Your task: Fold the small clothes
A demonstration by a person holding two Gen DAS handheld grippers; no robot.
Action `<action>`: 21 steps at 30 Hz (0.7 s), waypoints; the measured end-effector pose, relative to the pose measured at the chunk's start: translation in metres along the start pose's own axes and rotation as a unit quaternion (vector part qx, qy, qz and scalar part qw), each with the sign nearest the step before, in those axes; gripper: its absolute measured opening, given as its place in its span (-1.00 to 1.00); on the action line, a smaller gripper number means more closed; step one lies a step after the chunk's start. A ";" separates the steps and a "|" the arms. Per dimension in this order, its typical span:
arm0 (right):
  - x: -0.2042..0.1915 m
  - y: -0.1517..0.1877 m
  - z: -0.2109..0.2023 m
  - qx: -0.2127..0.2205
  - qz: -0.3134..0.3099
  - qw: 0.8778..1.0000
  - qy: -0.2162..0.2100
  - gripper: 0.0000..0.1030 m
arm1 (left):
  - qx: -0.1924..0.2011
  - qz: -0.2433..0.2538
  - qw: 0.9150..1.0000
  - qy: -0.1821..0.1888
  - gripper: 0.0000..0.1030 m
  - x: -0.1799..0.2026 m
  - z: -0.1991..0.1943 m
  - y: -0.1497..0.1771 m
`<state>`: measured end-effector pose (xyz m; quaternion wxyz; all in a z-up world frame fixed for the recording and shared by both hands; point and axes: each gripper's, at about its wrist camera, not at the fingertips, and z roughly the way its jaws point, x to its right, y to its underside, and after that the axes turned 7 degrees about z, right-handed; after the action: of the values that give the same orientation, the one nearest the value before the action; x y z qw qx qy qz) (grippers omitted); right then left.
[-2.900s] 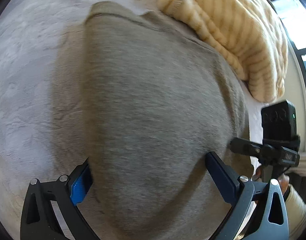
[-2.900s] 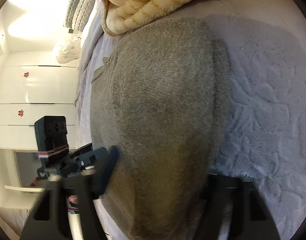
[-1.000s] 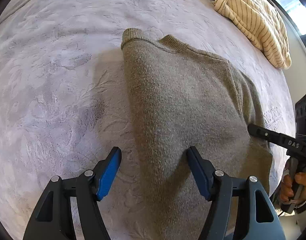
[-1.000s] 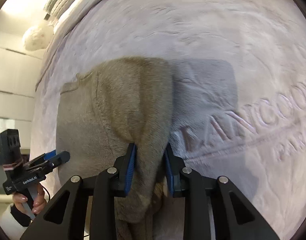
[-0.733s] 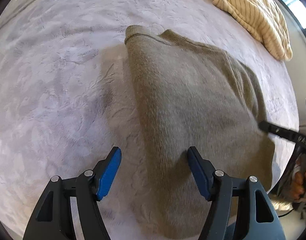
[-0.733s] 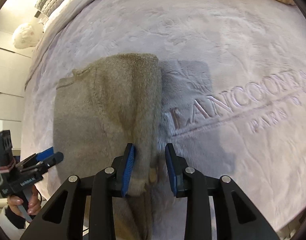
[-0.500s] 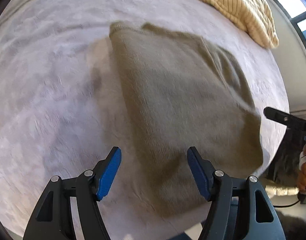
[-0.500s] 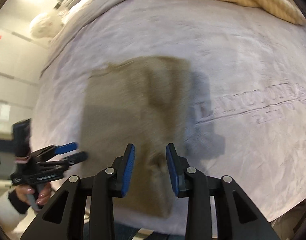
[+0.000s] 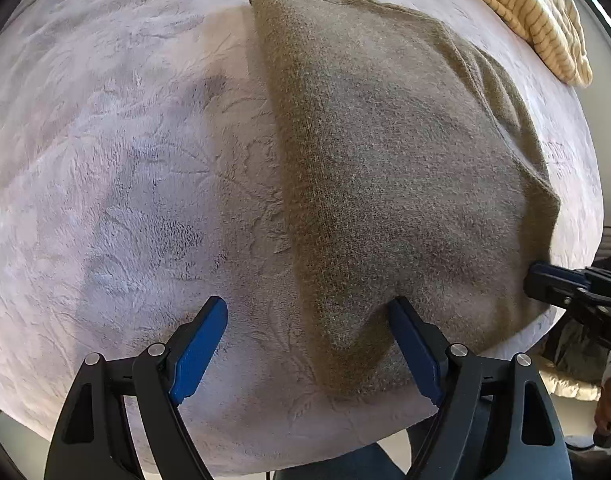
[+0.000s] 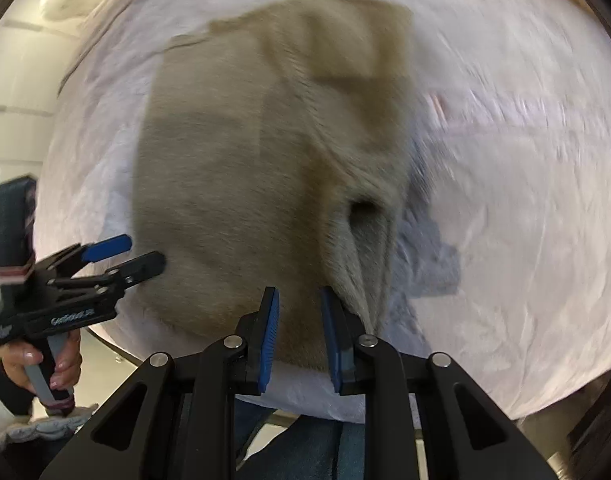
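The grey-green sweater (image 9: pixel 405 168) lies on the pale plush blanket (image 9: pixel 117 168), already folded lengthwise into a long panel, its near hem close to the blanket's front edge and its collar end pointing away toward the striped yellow garment (image 9: pixel 537 20) bunched beyond it.

The left gripper (image 9: pixel 307 344) hangs spread wide over the sweater's near left corner; one blue pad sits on bare blanket beside the sweater, the other over the knit, nothing caught between them. The right gripper (image 10: pixel 299 334) hovers at the near right corner with its jaws parted by a narrow gap. Cloth shows behind that gap, but the right view is smeared by motion, and I judge it is not pinched.

The step looks like taking both near corners to fold the hem up toward the collar. To do it well, each gripper should bite the full stack of layers at its own corner, especially on the right, where a loose fold gapes open just beyond the jaws. Then both should lift level and together, so the panel lands square rather than skewed.
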<state>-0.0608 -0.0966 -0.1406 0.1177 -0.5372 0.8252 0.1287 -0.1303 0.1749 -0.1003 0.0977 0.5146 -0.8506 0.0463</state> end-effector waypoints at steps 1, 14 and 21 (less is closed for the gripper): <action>0.004 -0.001 0.002 -0.002 0.010 1.000 -0.004 -0.59 | 0.001 0.003 1.000 -0.002 0.63 0.000 -0.002 0.000; 0.010 -0.006 0.013 -0.016 0.024 1.000 0.002 -0.60 | -0.003 0.001 1.000 -0.022 0.63 0.015 -0.007 -0.003; 0.000 -0.010 0.020 -0.013 0.026 1.000 0.005 -0.60 | 0.006 -0.014 0.999 -0.036 0.63 0.016 -0.021 -0.007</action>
<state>-0.0508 -0.0935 -0.1606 0.1033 -0.5180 0.8375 0.1396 -0.1291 0.1613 -0.0767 0.0646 0.5281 -0.8462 0.0310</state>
